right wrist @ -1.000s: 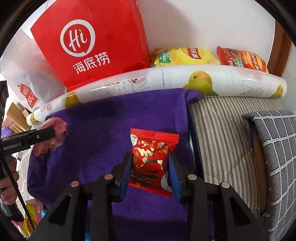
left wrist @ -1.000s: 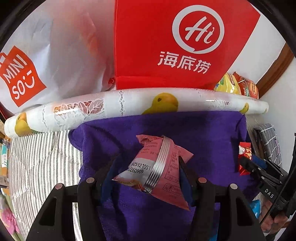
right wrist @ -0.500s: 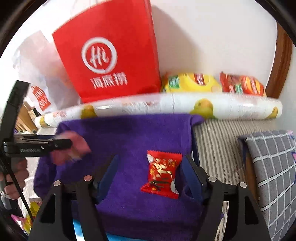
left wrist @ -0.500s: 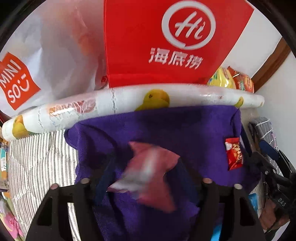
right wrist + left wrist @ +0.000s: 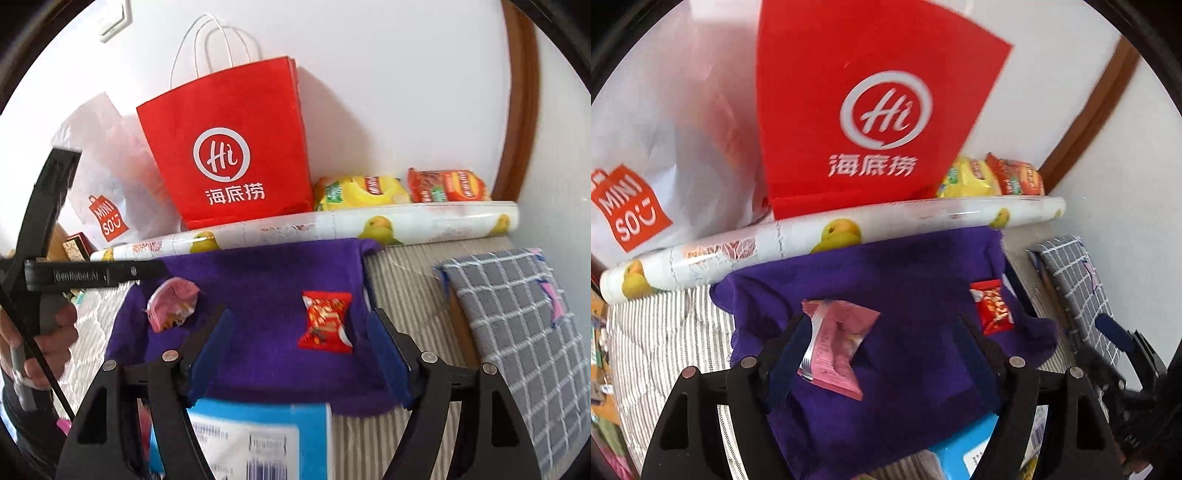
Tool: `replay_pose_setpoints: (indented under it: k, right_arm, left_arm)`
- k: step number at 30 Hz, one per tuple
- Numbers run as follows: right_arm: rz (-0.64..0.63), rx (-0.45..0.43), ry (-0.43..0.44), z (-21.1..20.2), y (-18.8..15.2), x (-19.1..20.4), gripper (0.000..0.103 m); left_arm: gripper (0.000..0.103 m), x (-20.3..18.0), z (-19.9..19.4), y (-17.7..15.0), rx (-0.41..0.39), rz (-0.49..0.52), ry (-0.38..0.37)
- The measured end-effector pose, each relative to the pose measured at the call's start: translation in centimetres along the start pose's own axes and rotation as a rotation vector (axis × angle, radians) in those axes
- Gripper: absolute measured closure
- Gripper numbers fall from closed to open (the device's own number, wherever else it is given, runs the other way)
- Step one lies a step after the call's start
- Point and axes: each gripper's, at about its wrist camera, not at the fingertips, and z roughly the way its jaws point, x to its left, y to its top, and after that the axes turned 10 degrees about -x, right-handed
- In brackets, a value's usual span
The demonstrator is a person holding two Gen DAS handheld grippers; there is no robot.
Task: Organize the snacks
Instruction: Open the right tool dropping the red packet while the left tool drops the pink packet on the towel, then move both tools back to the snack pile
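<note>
1. Snacks first: the pink snack packet (image 5: 834,343) and the red snack packet (image 5: 325,320) both lie on the purple towel (image 5: 916,288), pink to the left, red to the right, well apart from each other

2. Nearest, the left claw (image 5: 882,347) stands open; its jaws have just been opening, and the pink packet that was clamped between them a second ago now lies loose on the towel, close by the left finger; whether it touches that finger I cannot tell

3. The right claw (image 5: 299,347) is likewise open, jaws just parted; the red packet it pinched a second ago rests free on the towel between the spread fingers, nearer the right one, touching neither

4. Below both claws a blue box (image 5: 258,439) pokes out at the near edge of the towel

5. Both views now take in more of the scene than before, so the claws have drawn back from the towel

6. Farther off, a rolled fruit-print sheet (image 5: 332,229) borders the towel's far edge; behind it stand the red paper bag (image 5: 229,147) and a white plastic bag (image 5: 665,129), with a yellow chip bag (image 5: 360,192) and an orange chip bag (image 5: 447,184) to the right

7. My reading: two placements are done, and both claws are free for the next snack
</note>
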Motion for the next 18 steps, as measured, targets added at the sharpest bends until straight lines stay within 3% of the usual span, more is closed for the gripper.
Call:
replay_pose_setpoints:
  k: [5, 9, 13, 18]
  right_arm:
    - [-0.025, -0.002, -0.046, -3.5, -1.8, 0.5, 0.028]
    - [0.037, 0.025, -0.021, -5.7, -3.5, 0.2, 0.028]
    - [0.088, 0.058, 0.02, -7.6, -6.0, 0.3, 0.036]
    - [0.067, 0.104, 0.058, -9.2, -8.5, 1.2, 0.038]
  left_arm:
    - [0.026, -0.9, -2.3, 0.3, -0.04, 0.026, -0.008]
    - [0.026, -2.0, -4.3, 0.5, -0.084, 0.059, -0.004]
    - [0.026, -3.3, -6.8, 0.2, -0.142, 0.089, 0.016]
    - [0.026, -4.1, -9.0, -1.3, -0.155, 0.082, 0.01]
